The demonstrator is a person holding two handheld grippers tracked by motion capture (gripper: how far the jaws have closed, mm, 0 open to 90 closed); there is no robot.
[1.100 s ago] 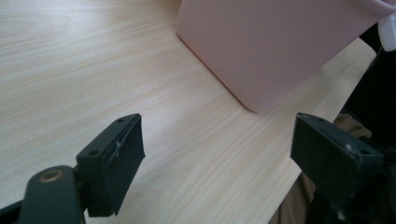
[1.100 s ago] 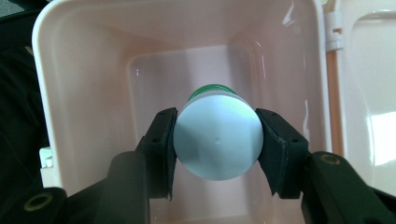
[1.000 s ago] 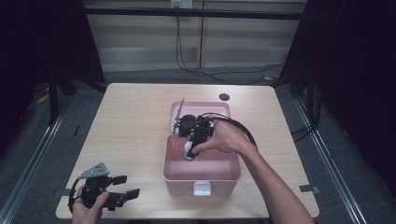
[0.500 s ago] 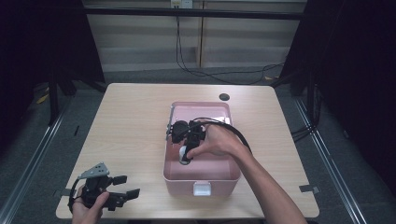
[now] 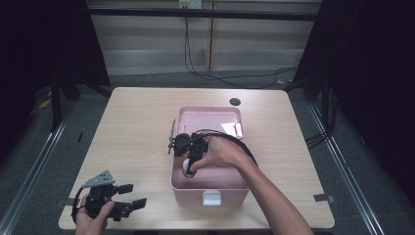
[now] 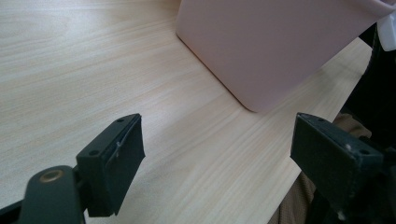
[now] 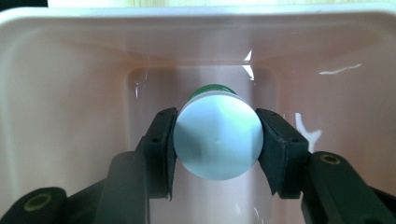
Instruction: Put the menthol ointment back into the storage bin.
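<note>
A pink plastic bin (image 5: 230, 115) stands in the middle of the wooden table (image 5: 132, 127). Inside its near left part my right gripper (image 5: 188, 169) points down, shut on a white-capped bottle (image 5: 187, 169). In the right gripper view the round white cap (image 7: 216, 138) sits clamped between both black pads, a green body (image 7: 212, 88) shows behind it, and the bin's floor (image 7: 154, 93) lies beyond. Near the table's front left corner my left gripper (image 5: 132, 196) rests in a hand, jaws spread wide and empty. The left gripper view looks across bare wood at the bin's wall (image 6: 271, 42).
A thin metal rod (image 5: 172, 132) lies beside the bin's left rim. There is a dark round hole (image 5: 235, 102) in the table behind the bin. A white latch (image 5: 212, 198) is on the bin's front wall. Cables trail from the right gripper over the bin.
My right gripper has moved toward the near end of the bin and sunk lower into it, still clamped on the bottle. The left gripper has stayed put.
</note>
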